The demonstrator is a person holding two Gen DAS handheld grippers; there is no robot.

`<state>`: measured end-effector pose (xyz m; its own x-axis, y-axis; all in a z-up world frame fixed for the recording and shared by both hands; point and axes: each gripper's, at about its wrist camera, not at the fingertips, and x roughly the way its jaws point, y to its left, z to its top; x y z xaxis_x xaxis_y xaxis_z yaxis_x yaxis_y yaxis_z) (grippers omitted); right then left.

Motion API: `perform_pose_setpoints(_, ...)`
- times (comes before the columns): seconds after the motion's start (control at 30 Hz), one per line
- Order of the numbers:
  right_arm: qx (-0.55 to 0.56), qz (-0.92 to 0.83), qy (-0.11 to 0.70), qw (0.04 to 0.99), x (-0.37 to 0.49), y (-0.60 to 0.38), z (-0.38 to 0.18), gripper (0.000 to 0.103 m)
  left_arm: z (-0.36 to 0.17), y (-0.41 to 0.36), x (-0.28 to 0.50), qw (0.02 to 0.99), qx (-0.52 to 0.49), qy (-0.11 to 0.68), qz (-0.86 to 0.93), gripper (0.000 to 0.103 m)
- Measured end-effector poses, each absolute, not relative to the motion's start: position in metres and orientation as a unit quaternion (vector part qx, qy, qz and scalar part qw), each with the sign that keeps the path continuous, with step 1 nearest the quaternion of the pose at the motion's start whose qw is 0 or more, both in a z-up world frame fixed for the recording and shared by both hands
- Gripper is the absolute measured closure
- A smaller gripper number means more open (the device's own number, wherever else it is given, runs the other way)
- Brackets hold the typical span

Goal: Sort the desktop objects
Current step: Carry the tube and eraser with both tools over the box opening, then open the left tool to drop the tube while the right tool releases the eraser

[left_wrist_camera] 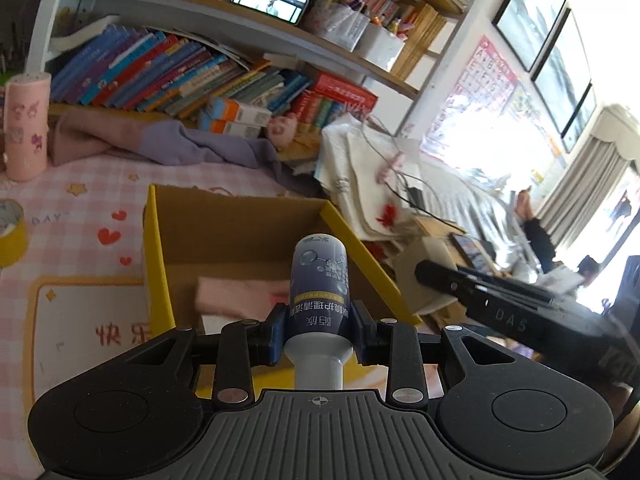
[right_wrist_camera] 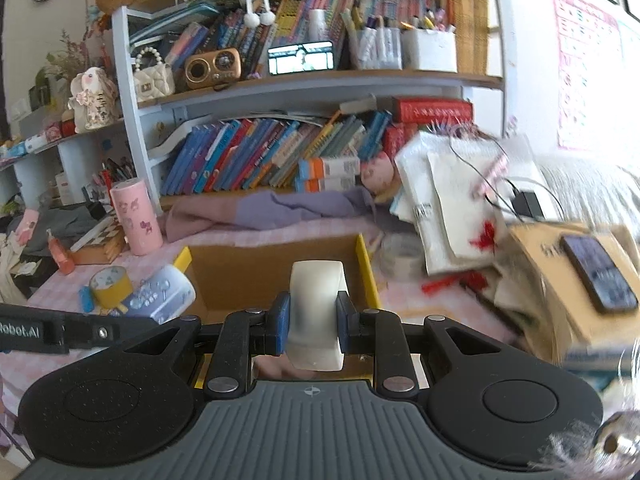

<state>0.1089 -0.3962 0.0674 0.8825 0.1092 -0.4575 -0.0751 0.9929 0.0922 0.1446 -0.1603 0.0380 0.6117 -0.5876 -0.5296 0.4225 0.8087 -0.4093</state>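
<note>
My left gripper (left_wrist_camera: pixel 319 332) is shut on a blue-labelled bottle (left_wrist_camera: pixel 318 292) with a grey cap, held over the open yellow cardboard box (left_wrist_camera: pixel 154 264). A pink object (left_wrist_camera: pixel 236 294) lies inside the box. My right gripper (right_wrist_camera: pixel 313 326) is shut on a white roll-like object (right_wrist_camera: pixel 316 308), held above the same box (right_wrist_camera: pixel 366 268). The bottle also shows in the right wrist view (right_wrist_camera: pixel 160 294), left of the box. The right gripper's body shows in the left wrist view (left_wrist_camera: pixel 500 300).
A pink cylinder (right_wrist_camera: pixel 136 218), yellow tape roll (right_wrist_camera: pixel 110 286), clear tape roll (right_wrist_camera: pixel 402 256) and orange bottle (right_wrist_camera: pixel 60 254) stand on the pink checked tablecloth. Purple cloth (right_wrist_camera: pixel 288 208) lies behind the box. Papers (right_wrist_camera: pixel 452 208) and a phone on a carton (right_wrist_camera: pixel 598 274) are right.
</note>
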Motion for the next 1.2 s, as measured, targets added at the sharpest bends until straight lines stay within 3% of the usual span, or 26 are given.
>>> perform_pose_setpoints(0.67, -0.015, 0.133, 0.349, 0.928, 0.239, -0.395, 0.004, 0.082, -0.002, -0.202, 0.214, 0.904, -0.063, 0.381, -0.183, 0.072)
perform_pose_setpoints(0.97, -0.035, 0.146, 0.380, 0.913, 0.260, -0.390, -0.008, 0.082, -0.014, -0.227, 0.225, 0.907, 0.019, 0.388, -0.166, 0.071)
perform_pose_setpoints(1.2, -0.041, 0.154, 0.393, 0.906, 0.263, -0.386, -0.012, 0.082, -0.015, -0.231, 0.224, 0.909, 0.026, 0.384, -0.161, 0.071)
